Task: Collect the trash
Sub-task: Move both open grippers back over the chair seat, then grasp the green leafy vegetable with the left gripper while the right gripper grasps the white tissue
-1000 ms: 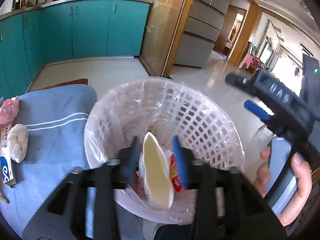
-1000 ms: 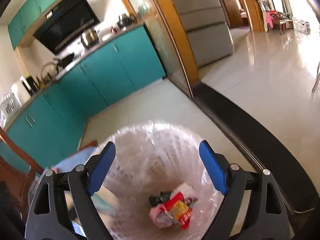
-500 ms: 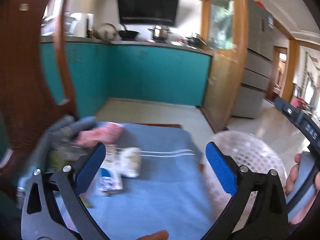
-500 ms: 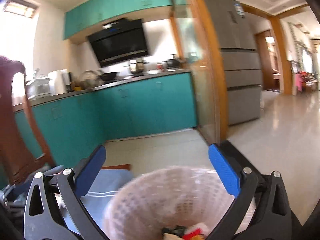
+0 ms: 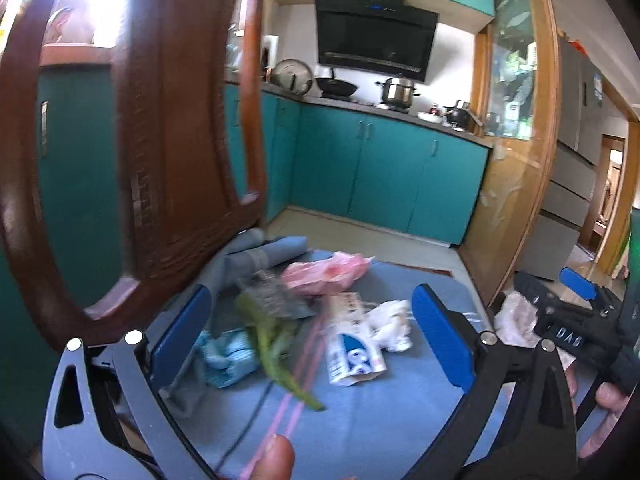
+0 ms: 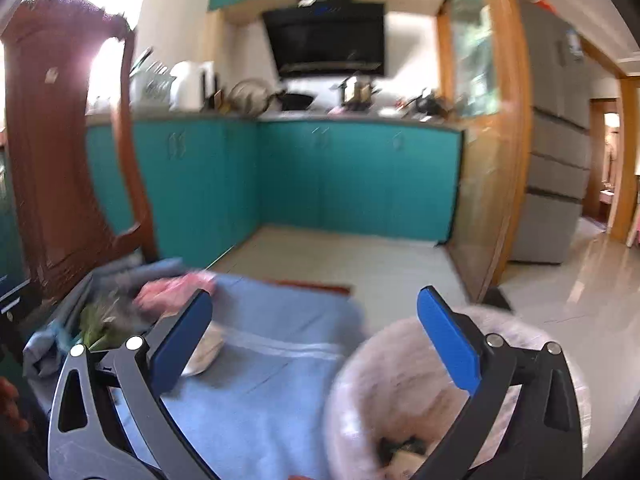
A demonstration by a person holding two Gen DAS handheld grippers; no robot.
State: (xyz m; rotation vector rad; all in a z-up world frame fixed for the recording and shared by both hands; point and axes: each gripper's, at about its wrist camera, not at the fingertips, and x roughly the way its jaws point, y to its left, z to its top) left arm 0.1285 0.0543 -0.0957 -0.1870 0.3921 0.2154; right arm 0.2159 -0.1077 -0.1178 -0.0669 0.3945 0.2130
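My left gripper is open and empty above the blue cloth. Between and beyond its fingers lies trash: a pink plastic bag, a grey wrapper, a green vegetable stalk, a crumpled light-blue wad, a white-and-blue packet and a crumpled white tissue. My right gripper is open and empty, over the cloth and the lined white basket. The right gripper also shows at the right of the left wrist view.
A brown wooden chair back stands close at the left, also in the right wrist view. Teal kitchen cabinets and tiled floor lie behind. The basket holds some trash at its bottom.
My left gripper opened, leaving the pale wrapper in the basket, then swung left to the trash pile on the cloth. My right gripper lifted and turned left, away from over the basket.
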